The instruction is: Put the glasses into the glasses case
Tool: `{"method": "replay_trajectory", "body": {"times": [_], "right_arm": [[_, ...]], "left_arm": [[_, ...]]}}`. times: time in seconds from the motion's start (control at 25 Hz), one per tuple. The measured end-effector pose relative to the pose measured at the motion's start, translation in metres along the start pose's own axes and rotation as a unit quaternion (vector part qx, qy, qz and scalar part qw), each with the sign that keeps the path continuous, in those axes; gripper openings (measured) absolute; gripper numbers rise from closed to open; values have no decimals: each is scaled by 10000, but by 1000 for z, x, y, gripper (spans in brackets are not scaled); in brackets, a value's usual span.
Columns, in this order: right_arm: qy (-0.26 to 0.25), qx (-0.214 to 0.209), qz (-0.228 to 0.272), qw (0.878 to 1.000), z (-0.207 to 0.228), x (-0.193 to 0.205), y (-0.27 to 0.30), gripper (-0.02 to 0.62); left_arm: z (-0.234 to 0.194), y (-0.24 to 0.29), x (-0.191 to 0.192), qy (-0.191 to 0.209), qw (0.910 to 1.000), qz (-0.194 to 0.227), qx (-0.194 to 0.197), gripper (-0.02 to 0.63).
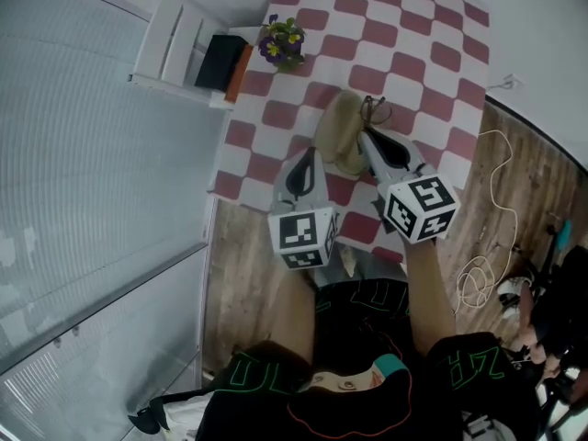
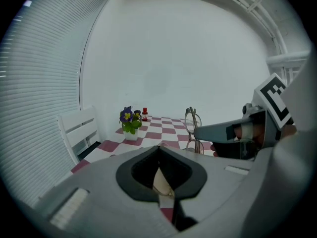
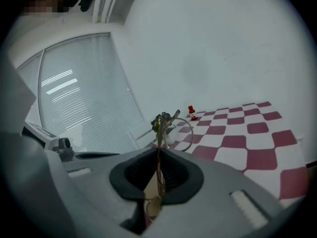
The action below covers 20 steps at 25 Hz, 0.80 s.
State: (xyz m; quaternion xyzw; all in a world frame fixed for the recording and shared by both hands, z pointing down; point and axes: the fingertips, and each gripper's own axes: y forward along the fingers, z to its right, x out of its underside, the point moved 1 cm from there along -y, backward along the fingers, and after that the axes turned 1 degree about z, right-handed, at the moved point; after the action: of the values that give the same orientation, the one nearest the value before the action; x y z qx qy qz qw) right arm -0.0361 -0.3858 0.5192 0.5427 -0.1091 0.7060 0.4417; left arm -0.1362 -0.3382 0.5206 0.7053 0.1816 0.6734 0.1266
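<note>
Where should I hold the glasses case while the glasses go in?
Take the glasses case by its near left edge, coming from the left with the left gripper, which looks shut on it there. It lies flat on the checkered cloth, and the right gripper holds the glasses over its right side, so a hold from the left keeps that side free.

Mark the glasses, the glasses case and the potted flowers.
glasses (image 3: 159,150), right gripper view, on the thin metal arm.
glasses case (image 1: 336,127), head view, on its tan upper side.
potted flowers (image 2: 131,125), left gripper view, on the green leaves.
</note>
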Motion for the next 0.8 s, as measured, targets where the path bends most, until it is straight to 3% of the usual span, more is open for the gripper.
{"method": "replay_trajectory", "body": {"times": [0.28,0.8], "right_arm": [[90,114,-427,9990,2,22,18,21],[695,812,-994,9893,29,58,18,21]], "left_arm": [[-18,10,11,-165,9998,-95,43,11],[-31,13,28,-122,9995,-292,89,10]]}}
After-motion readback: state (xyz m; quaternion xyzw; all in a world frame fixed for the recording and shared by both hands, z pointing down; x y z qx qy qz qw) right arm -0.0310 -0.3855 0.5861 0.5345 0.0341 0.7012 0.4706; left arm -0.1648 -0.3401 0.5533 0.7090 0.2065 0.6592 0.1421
